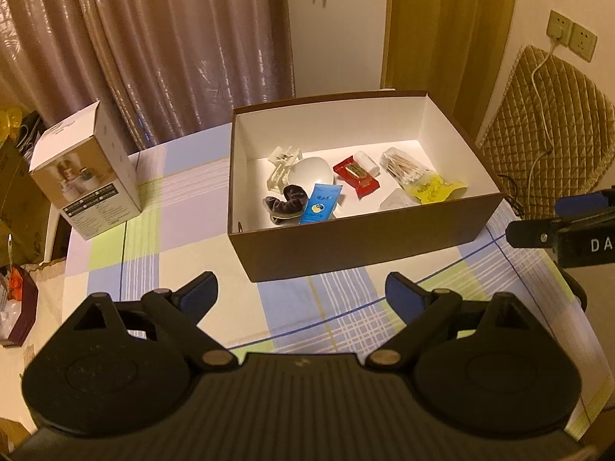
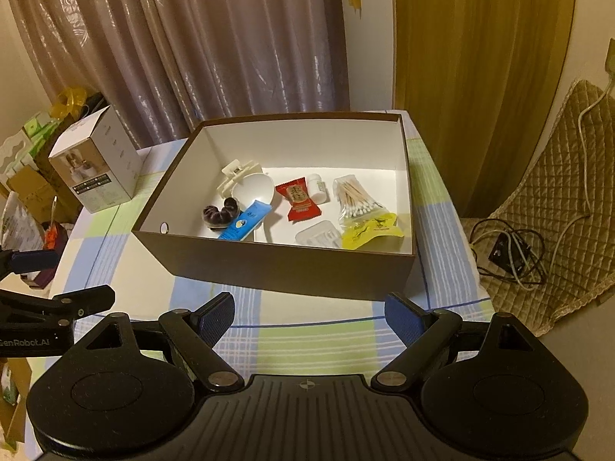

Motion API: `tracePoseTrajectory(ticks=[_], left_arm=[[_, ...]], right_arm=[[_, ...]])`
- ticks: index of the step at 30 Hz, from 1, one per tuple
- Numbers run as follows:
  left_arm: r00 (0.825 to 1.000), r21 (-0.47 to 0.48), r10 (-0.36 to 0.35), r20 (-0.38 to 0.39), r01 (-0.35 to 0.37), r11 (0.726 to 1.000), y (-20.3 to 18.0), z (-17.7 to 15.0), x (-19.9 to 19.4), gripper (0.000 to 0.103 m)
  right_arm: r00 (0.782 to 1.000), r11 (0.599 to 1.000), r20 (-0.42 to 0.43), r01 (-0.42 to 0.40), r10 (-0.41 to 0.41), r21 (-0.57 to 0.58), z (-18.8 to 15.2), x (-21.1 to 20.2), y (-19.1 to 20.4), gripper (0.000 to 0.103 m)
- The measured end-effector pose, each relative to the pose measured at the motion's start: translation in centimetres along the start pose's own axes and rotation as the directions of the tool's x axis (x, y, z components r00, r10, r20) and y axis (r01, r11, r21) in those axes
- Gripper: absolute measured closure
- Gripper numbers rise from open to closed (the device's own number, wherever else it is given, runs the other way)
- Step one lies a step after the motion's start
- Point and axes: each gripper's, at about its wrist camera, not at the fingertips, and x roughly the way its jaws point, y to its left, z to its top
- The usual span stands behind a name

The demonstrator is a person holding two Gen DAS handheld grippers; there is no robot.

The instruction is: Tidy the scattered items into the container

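A brown box with a white inside (image 1: 357, 244) (image 2: 269, 269) stands on the checked tablecloth. Inside lie a white hair claw (image 1: 280, 163) (image 2: 236, 174), a white spoon (image 2: 253, 190), a dark scrunchie (image 1: 286, 203) (image 2: 221, 211), a blue sachet (image 1: 321, 203) (image 2: 246, 224), a red packet (image 1: 355, 178) (image 2: 301, 199), a bag of cotton swabs (image 1: 407, 171) (image 2: 355, 201), a yellow packet (image 2: 371, 230) and a clear case (image 2: 319, 234). My left gripper (image 1: 300, 297) is open and empty in front of the box. My right gripper (image 2: 309, 317) is open and empty, also in front of the box.
A tall white product carton (image 1: 86, 171) (image 2: 96, 165) stands on the table left of the box. A quilted chair (image 1: 553, 123) with cables (image 2: 511, 253) is at the right. Curtains hang behind. Clutter sits off the table's left edge (image 1: 15, 288).
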Motion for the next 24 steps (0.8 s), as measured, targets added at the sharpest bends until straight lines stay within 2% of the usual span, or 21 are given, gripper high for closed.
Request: tracePoseTrajectory(ticks=[7,17,24], left_arm=[[0.999,-0.024,0.038,0.023,-0.038,0.999,-0.4,-1.2,-1.2,0.011],[0.997,-0.052,0.036,0.073,-0.032,0.998,-1.2,-2.0,-2.9,0.011],[0.984,-0.006,0.085,0.158,-0.085,0.996,-2.7,-2.5,-4.5,0.006]], right_arm=[[1.0,1.0,0.017,0.0,0.0,-0.014,-0.8,-1.0,0.2,0.013],[0.998,1.0,0.061,-0.008,0.009,-0.025,-1.3,-2.6,0.4,0.013],[0.995,0.999,0.095,0.007,-0.004,-0.036,-2.0,-3.7,0.3,0.013]])
